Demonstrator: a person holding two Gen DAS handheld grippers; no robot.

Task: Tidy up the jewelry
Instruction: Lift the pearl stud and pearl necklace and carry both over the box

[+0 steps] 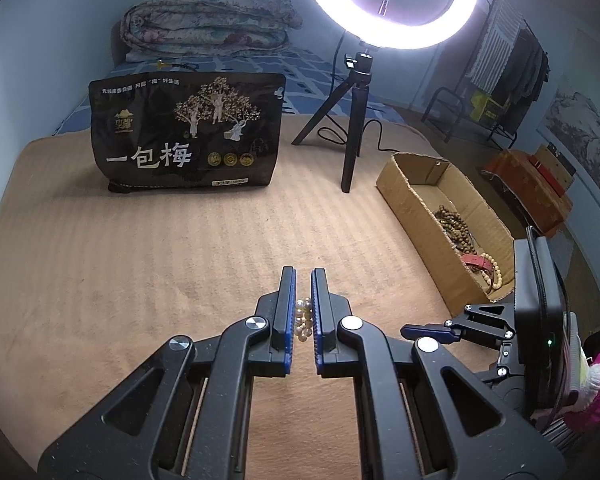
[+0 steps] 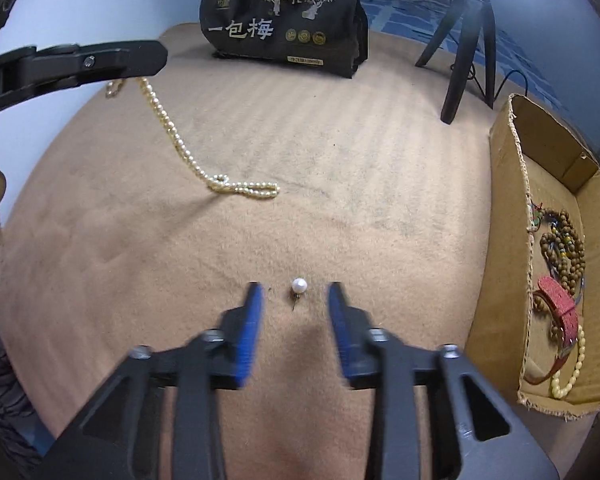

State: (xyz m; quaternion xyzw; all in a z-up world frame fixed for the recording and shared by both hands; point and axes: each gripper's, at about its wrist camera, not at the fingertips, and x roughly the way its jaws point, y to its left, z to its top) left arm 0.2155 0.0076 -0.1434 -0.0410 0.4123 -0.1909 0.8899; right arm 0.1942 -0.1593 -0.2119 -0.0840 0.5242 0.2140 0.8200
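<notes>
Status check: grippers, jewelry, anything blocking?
Left hand-held gripper shut on pearl necklace. Right hand-held gripper open around pearl pin. Nothing blocking.

Pearl necklace (image 1: 303, 319): in the left wrist view only a small cluster of beads shows between the fingers (image 1: 287, 312) of the left tongs (image 1: 302, 280); the rest is hidden under them
Necklace's upper end (image 2: 114, 87): runs behind the black finger of the left tongs in the right wrist view, so the grip itself is out of sight
Right tongs (image 2: 296, 290): fingers smeared by motion blur, edges soft
Pearl pin (image 2: 299, 289): its thin shaft is too small to read clearly
Ring light (image 1: 388, 0): top cut off by the picture's edge
Cardboard box (image 2: 504, 280): contents tangled; single pieces hard to tell apart
Bag's small print (image 1: 140, 82): too small to read
</notes>
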